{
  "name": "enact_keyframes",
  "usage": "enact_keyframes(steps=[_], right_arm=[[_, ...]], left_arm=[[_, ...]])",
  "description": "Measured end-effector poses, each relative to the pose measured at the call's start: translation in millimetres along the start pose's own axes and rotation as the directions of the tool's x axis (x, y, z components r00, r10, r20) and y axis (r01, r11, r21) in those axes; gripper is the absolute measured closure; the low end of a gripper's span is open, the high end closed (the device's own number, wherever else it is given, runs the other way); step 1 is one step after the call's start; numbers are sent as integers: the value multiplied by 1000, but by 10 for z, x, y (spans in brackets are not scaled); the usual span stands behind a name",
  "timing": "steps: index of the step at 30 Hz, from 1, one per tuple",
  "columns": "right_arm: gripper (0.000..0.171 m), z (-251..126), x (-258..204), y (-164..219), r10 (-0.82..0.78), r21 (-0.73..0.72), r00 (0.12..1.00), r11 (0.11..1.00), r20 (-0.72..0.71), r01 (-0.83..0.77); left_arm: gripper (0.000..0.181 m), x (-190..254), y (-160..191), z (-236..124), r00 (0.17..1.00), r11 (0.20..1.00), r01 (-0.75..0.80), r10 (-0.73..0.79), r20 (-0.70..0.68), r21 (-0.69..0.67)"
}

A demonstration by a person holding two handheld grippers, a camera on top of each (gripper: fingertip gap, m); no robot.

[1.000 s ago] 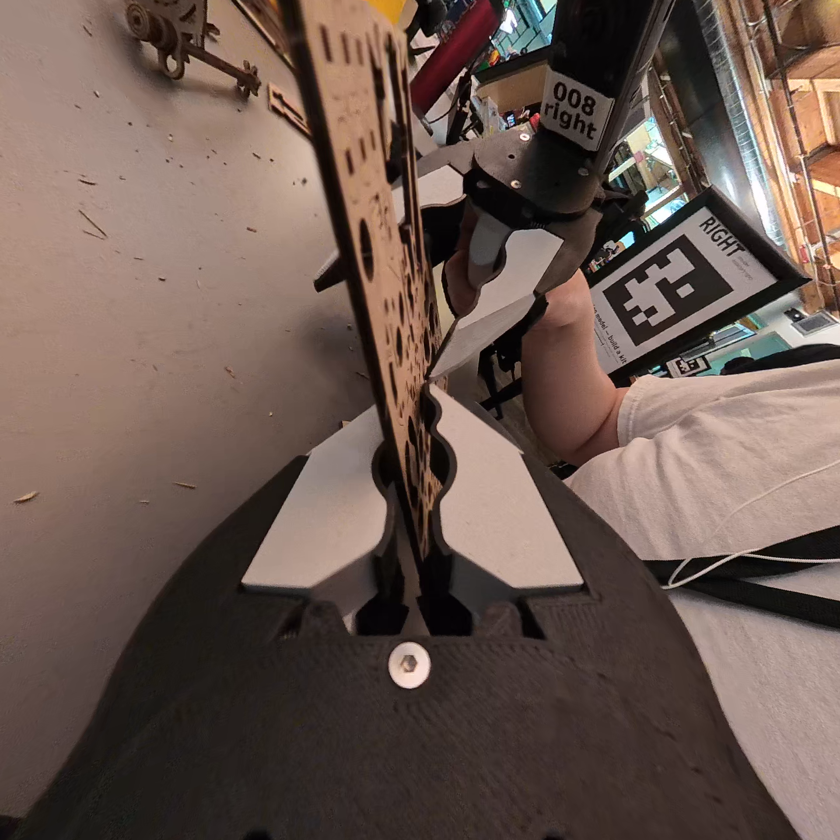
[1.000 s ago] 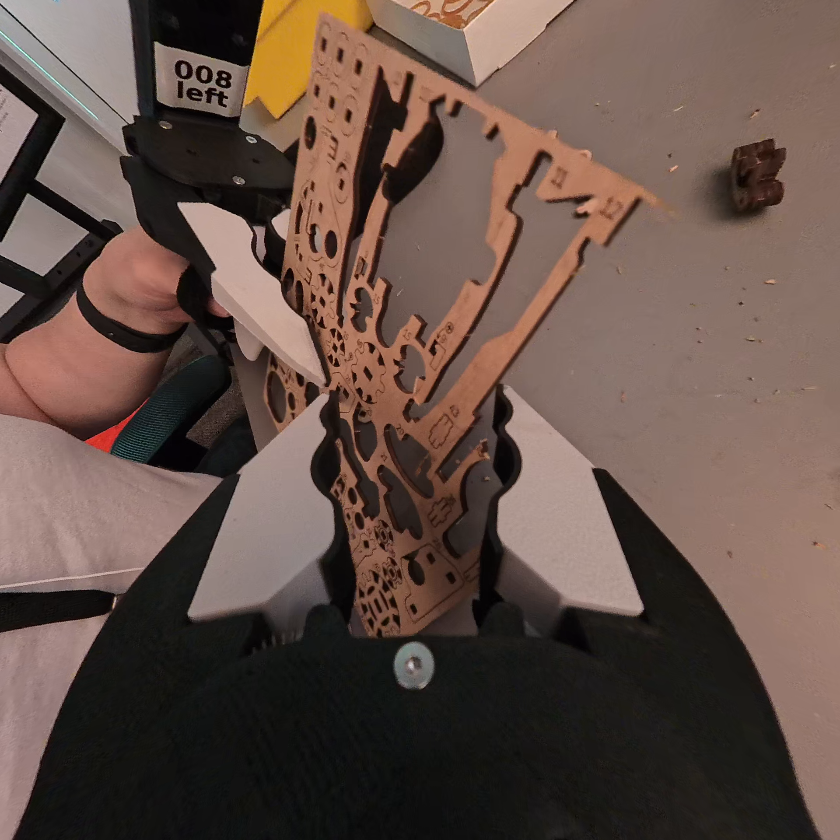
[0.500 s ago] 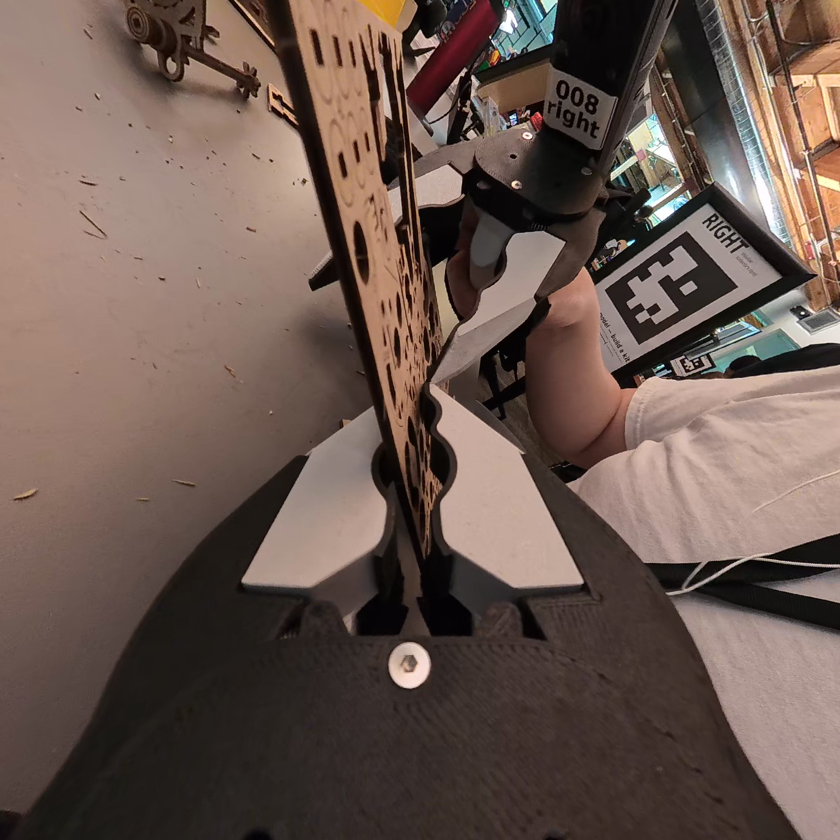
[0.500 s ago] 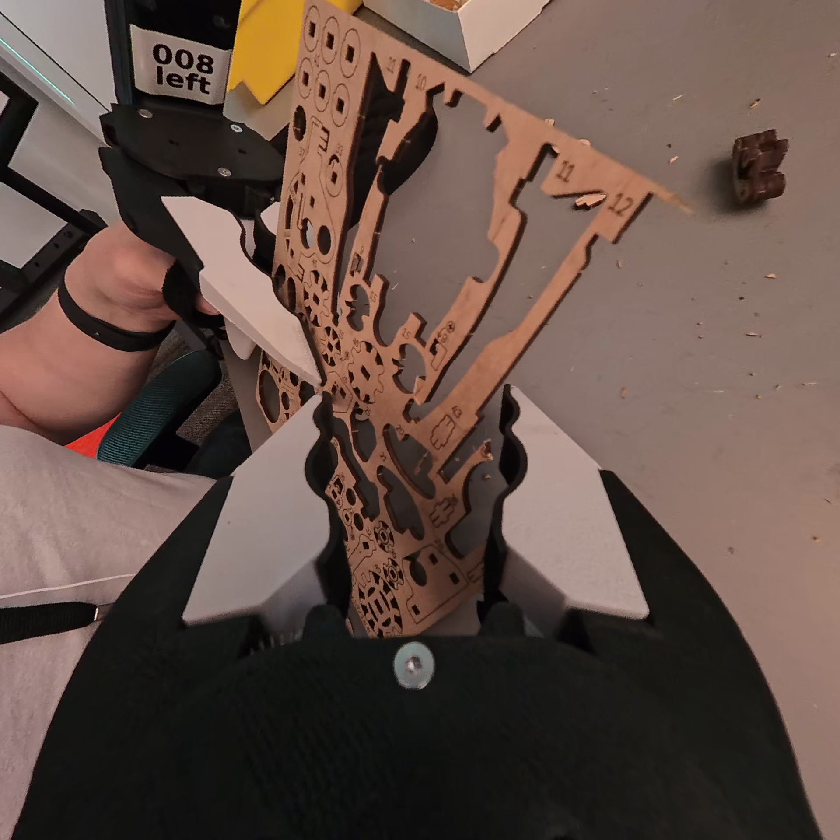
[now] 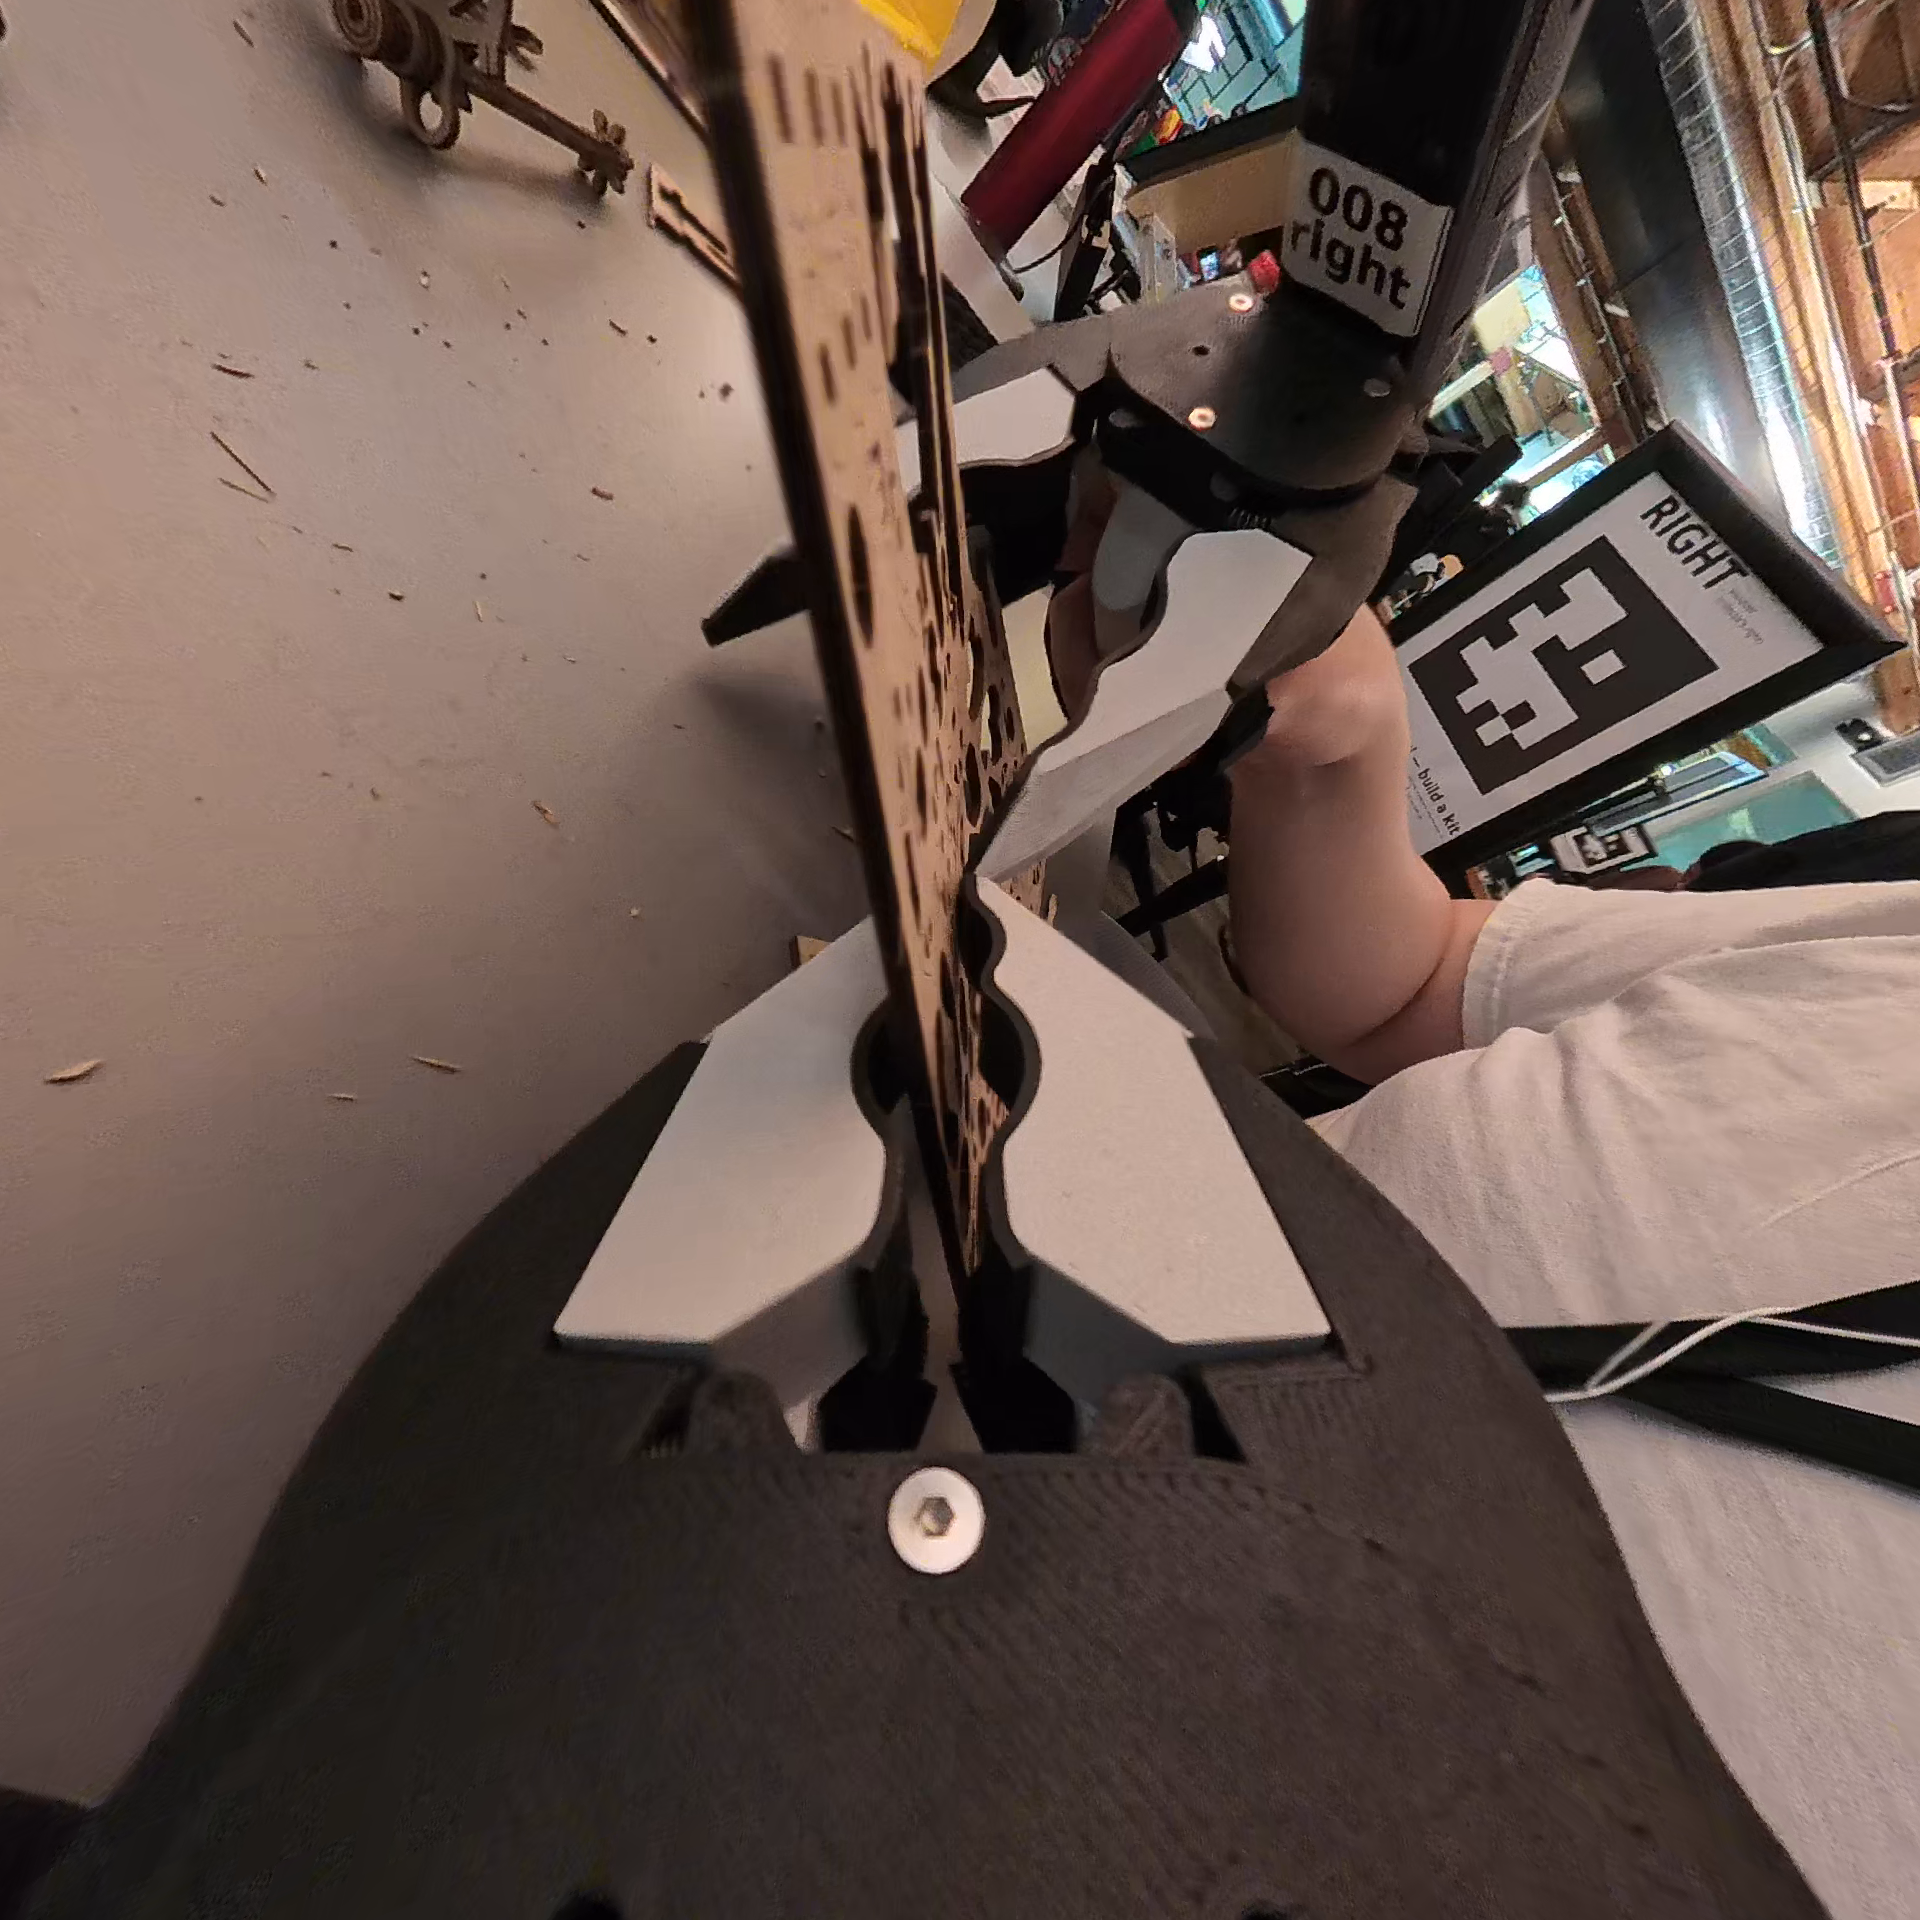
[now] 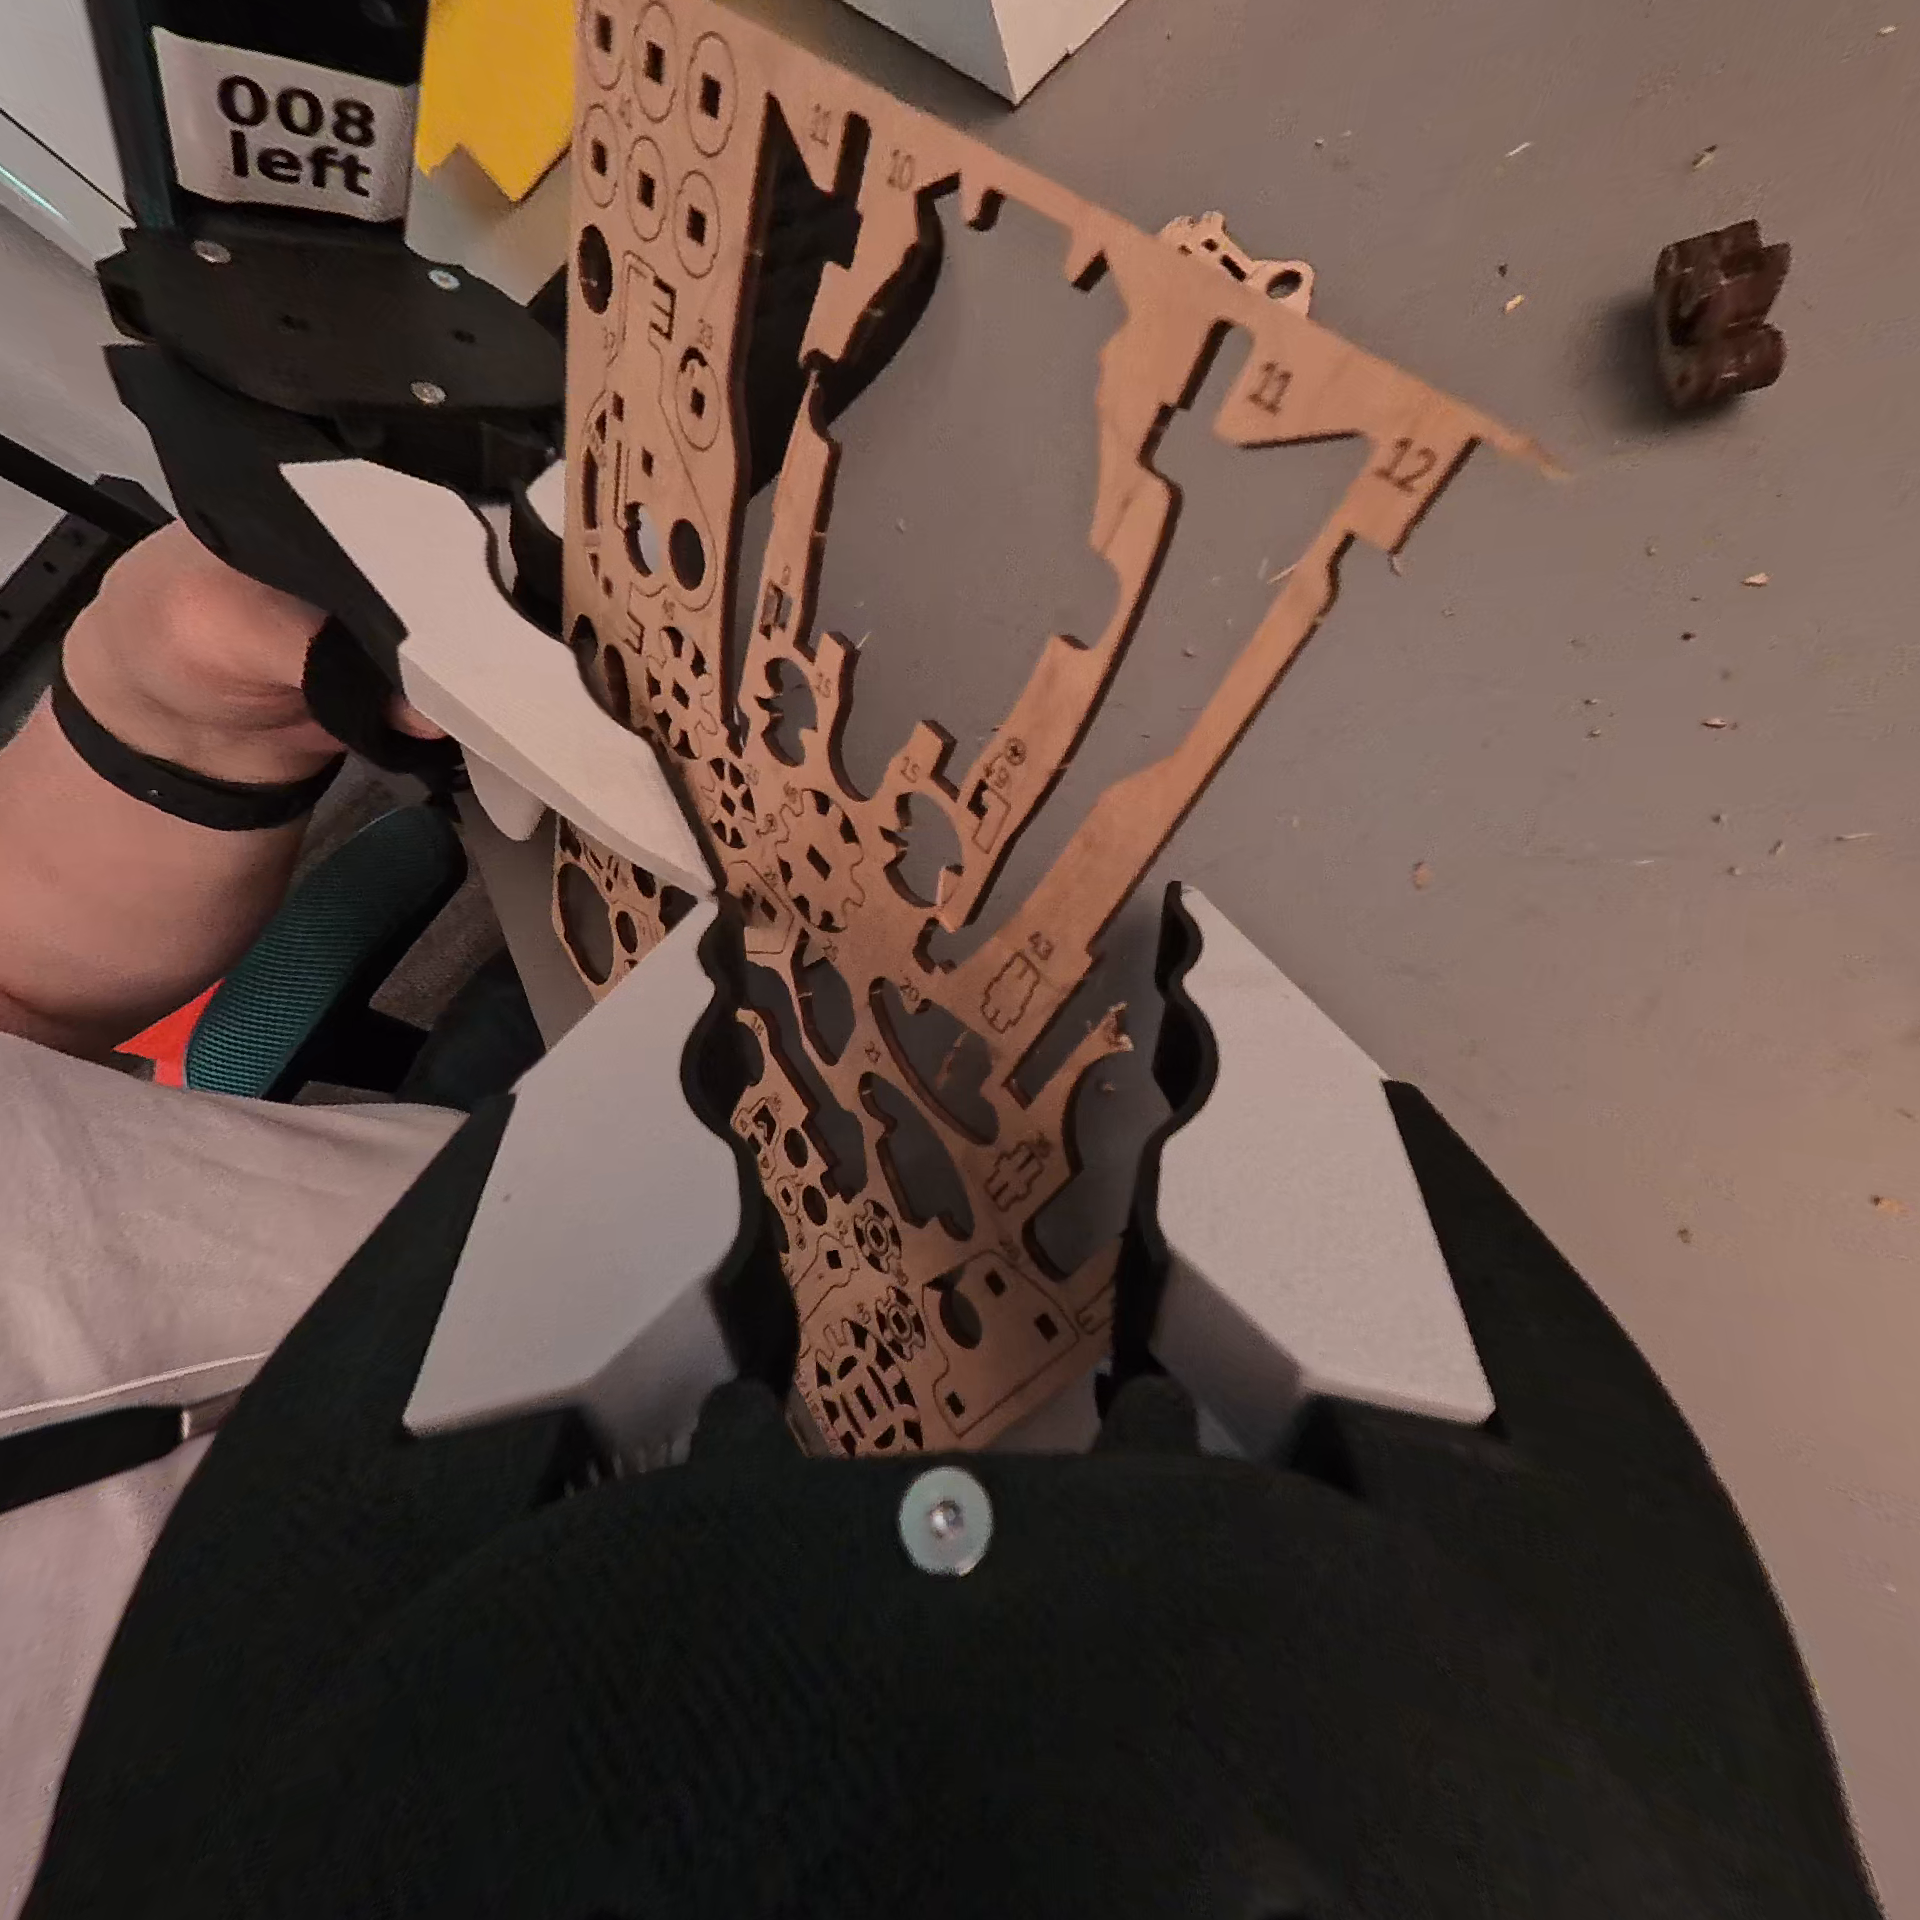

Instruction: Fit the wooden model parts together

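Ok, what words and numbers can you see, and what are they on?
I can't copy writing out, only say where it stands.
White sticker, top of right wrist view: printed text.
Second white sticker, top of left wrist view: printed text.
Wooden sheet: small engraved marks beside the cut-outs, many too tiny to read.
Framed sign with a black-and-white code: a heading, and blurred small print.

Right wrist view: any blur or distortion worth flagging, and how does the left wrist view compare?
Right wrist view: wooden sheet smears at its far corner, small dark piece soft. Left wrist view: sheet edge-on and blurred up close, wide-angle bending at the borders, table evenly lit.
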State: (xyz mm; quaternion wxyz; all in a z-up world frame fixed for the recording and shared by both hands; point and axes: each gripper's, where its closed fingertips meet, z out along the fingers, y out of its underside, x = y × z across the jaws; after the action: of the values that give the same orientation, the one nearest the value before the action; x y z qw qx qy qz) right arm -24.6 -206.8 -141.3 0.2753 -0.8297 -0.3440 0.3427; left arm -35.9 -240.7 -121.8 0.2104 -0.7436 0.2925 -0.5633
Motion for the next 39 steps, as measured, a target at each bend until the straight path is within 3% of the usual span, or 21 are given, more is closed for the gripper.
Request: enact_keyframes(steps=[9,13,16,28,39], right_arm=[[92,24,25,36,4,-46,999,999,-37,-6],[94,-23,-49,17,79,-4,994,997,75,-79],[95,-42,-23,-74,127,63,989,989,78,-132],[91,-2,-1,-41,85,22,996,996,29,-86],[91,8,83,-36,-110,4,988,994,-107,111]], left_arm=[[181,-33,29,2,999,1000,-1,1,32,-12],[180,48,4,3,999,999,-37,37,-13,0],[179,54,4,8,999,999,-34,34,-21,0],[179,6,1,1,1000,1000,-13,13,2,4],[180,2,56,12,1000,1000,-10,10,20,-17]])
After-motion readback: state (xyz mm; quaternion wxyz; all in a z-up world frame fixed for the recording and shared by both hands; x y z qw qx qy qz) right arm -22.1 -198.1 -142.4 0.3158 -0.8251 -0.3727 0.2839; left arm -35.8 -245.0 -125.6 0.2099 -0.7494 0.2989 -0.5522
